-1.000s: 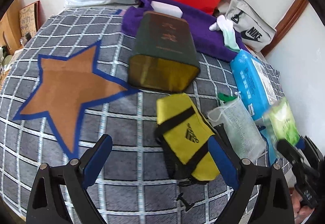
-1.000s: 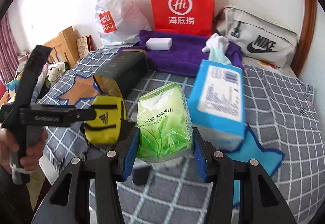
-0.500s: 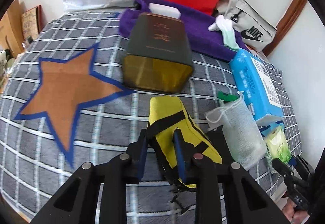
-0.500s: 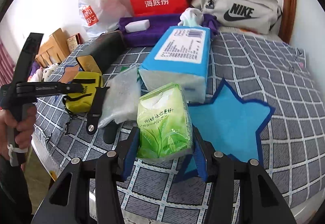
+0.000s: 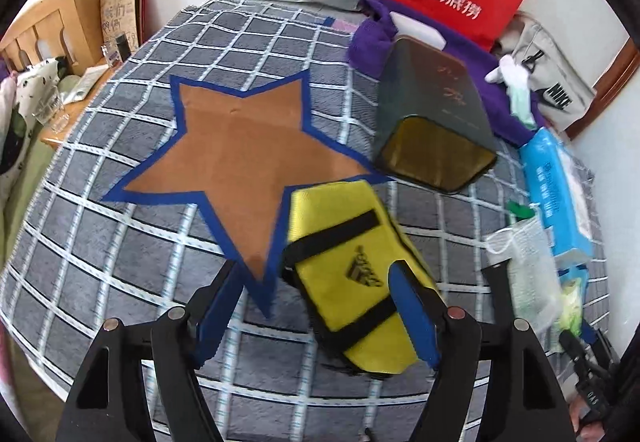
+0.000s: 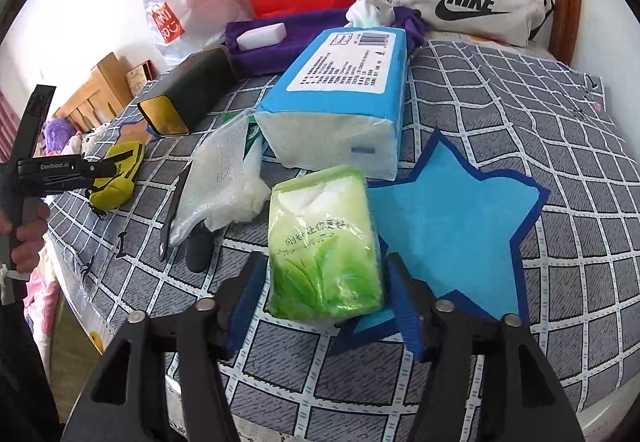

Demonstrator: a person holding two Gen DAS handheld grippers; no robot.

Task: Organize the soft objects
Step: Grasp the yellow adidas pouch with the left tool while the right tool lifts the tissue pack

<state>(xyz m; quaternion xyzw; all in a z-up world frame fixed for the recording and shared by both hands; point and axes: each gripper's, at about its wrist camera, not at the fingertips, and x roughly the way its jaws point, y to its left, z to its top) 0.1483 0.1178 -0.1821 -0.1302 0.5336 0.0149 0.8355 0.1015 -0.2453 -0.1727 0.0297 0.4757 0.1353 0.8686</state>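
Left gripper [image 5: 320, 316]: jaws apart, having just been opening after pinching a fold of the yellow pouch [image 5: 352, 266] half a second ago. The pouch is now released; the right finger [image 5: 412, 314] stands in front of it, and whether it touches cannot be told. The left finger is over bare bedspread [image 5: 120, 242]. The pouch lies on the bedspread with its far corner just over the edge of the brown star mat [image 5: 240, 157]; a second ago it lay farther from the mat.

Right gripper [image 6: 324, 302]: jaws have just been opening; the pads, clamped on the green tissue pack [image 6: 324, 242] half a second ago, now stand clear of its sides. The pack rests upright on the left edge of the blue star mat [image 6: 452, 226], between the parted fingers. A second ago it was held off the bed.

Beyond it lie the mesh bag [image 6: 216, 177] and the blue tissue pack [image 6: 340, 97], unmoved.
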